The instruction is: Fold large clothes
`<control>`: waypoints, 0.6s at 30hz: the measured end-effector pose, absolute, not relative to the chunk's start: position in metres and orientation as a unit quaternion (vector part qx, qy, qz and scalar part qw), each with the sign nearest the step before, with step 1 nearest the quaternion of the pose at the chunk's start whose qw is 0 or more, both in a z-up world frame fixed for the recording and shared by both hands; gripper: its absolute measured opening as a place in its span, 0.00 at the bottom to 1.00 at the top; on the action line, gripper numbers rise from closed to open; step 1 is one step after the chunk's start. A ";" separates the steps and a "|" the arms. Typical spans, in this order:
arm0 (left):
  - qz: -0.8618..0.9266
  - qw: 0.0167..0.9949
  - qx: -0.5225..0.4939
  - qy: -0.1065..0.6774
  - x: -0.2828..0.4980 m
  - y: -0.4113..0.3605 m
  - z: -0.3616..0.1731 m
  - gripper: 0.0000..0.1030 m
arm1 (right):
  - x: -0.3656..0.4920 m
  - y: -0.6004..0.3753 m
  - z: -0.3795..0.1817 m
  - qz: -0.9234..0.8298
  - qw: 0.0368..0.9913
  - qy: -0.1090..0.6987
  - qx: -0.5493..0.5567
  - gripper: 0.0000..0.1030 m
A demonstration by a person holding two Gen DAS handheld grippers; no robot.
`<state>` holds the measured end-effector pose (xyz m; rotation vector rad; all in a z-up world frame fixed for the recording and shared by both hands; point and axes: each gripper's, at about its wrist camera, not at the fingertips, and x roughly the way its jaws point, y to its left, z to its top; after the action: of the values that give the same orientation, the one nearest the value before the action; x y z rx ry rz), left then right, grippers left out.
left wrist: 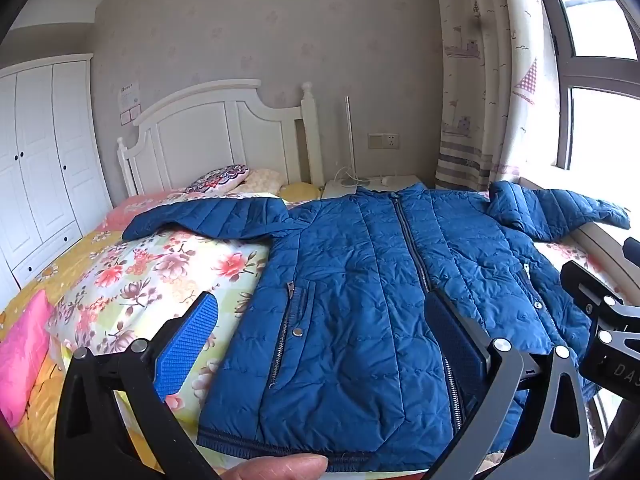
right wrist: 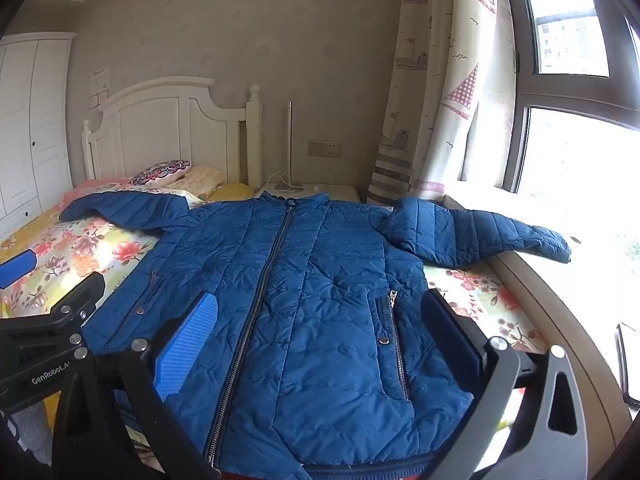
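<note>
Left wrist view: blue quilted jacket (left wrist: pixel 360 280) lies flat, front up and zipped, across the floral bedspread (left wrist: pixel 132 276), filling centre and right of frame; one sleeve runs to the left middle, the other is bent over toward the window sill at right. Left gripper (left wrist: pixel 324 344) sits at the bottom, jaws spread wide, gripping nothing, hovering over the jacket's lower half. A thumb tip (left wrist: pixel 276 466) pokes in at bottom centre, at the hem. Part of the other gripper shows at the right edge. White headboard (left wrist: pixel 216 136) is at upper centre, wardrobe (left wrist: pixel 40 152) on the left. Right wrist view: same jacket (right wrist: pixel 320 288) fills the centre, collar toward the nightstand (right wrist: pixel 320 191). Right gripper (right wrist: pixel 324 344) at the bottom, jaws wide apart, empty, above the hem area. Curtain (right wrist: pixel 432 80) and window on the upper right.
</note>
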<state>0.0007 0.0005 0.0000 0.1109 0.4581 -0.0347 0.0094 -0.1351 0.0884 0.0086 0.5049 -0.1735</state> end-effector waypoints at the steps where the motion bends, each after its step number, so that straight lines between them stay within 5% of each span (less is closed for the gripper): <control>1: -0.017 0.972 0.054 0.228 0.001 0.001 0.000 0.96 | 0.010 -0.135 0.089 -0.086 0.965 0.249 0.003 0.98; 18: -0.019 0.970 0.056 0.235 0.003 0.000 -0.009 0.96 | 0.010 -0.133 0.089 -0.085 0.965 0.249 0.003 0.98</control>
<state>0.0025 0.0001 -0.0087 0.1127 0.4738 -0.0380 0.0097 -0.1330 0.0894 0.0057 0.5045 -0.1730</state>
